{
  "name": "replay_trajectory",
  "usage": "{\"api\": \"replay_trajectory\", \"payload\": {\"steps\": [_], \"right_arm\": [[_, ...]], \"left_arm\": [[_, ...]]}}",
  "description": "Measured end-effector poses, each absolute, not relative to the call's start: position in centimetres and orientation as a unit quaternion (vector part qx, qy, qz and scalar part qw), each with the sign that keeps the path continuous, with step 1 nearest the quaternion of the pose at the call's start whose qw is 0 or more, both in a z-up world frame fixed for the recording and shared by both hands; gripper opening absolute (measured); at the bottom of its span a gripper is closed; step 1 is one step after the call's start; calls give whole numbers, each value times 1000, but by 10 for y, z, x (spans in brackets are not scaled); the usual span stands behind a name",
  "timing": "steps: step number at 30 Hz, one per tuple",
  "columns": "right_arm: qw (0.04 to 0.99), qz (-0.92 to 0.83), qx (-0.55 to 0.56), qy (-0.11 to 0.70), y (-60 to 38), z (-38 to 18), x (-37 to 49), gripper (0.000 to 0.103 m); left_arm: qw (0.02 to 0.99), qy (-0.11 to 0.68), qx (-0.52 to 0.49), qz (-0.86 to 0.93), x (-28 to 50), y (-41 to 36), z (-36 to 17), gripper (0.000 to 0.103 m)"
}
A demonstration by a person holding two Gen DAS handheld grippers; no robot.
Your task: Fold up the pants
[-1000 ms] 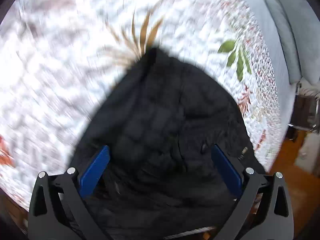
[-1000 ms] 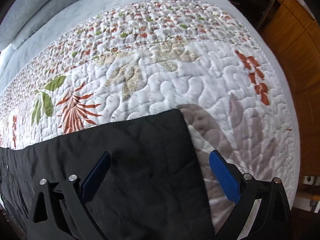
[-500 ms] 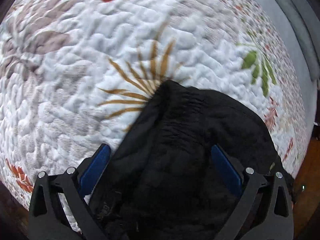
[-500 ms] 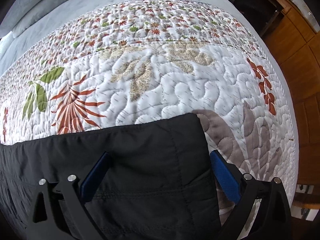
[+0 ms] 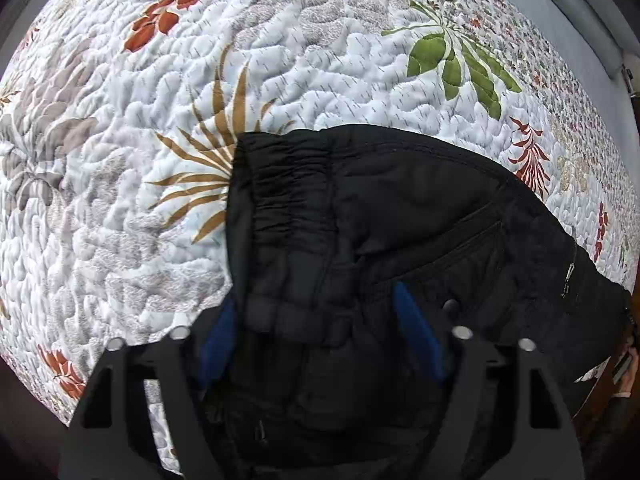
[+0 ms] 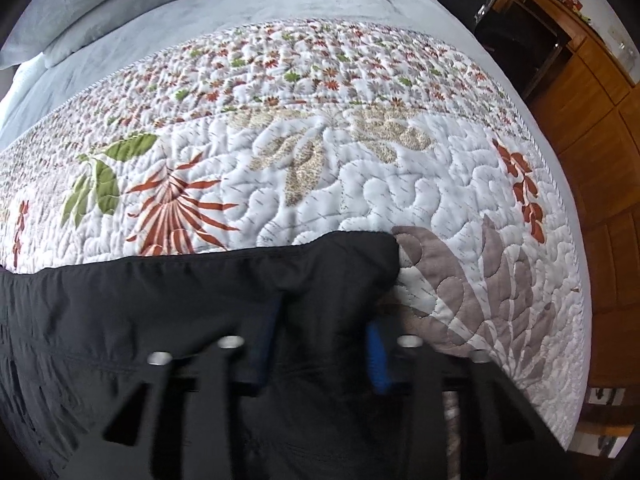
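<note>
Black quilted pants (image 5: 400,220) lie on a white floral quilt (image 5: 120,160). The left wrist view shows the elastic waistband end with a zip pocket. My left gripper (image 5: 316,312) has its blue fingers closing around the waistband fabric, which bunches between them. In the right wrist view the leg end of the pants (image 6: 200,300) lies flat, its corner near a grey leaf print. My right gripper (image 6: 324,332) has its blue fingers drawn in on the leg hem fabric, motion-blurred.
The quilt (image 6: 360,160) covers a bed with grey sheet and pillows (image 6: 120,0) at the far side. A wooden floor and cabinets (image 6: 600,120) lie off the bed's right edge. A dark chair (image 6: 480,0) stands beyond the bed.
Both grippers went from wide open over the pants to closing on the fabric. The left gripper came down onto the waistband; the right one came down onto the leg end.
</note>
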State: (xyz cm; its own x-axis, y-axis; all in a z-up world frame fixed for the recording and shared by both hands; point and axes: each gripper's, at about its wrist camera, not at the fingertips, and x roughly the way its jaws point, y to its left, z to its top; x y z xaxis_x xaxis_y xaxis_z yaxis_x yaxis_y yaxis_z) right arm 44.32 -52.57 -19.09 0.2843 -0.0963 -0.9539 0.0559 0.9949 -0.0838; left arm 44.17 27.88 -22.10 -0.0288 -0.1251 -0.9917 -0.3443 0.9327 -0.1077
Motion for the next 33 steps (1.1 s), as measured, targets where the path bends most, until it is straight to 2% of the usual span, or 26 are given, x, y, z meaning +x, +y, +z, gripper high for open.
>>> {"api": "replay_trajectory", "payload": {"steps": [3, 9, 15, 20, 31, 32, 33], "right_arm": [[805, -45, -22, 591, -525, -185, 440, 17], [817, -45, -55, 573, -511, -167, 423, 13], [848, -24, -71, 525, -501, -127, 415, 12], [883, 14, -85, 462, -484, -81, 391, 12], [950, 68, -52, 300, -479, 0, 262, 12], [953, 69, -46, 291, -482, 3, 249, 12], [956, 67, -41, 282, -486, 5, 235, 12]], "left_arm": [[680, 709, -166, 84, 442, 277, -209, 53], [694, 697, -159, 81, 438, 282, -183, 35], [727, 665, -156, 67, 411, 272, -150, 28], [771, 620, -141, 31, 391, 260, -119, 26], [849, 485, -199, -70, 272, 267, -59, 24], [853, 476, -200, -76, 260, 265, -57, 22], [857, 466, -204, -79, 246, 266, -54, 14]]}}
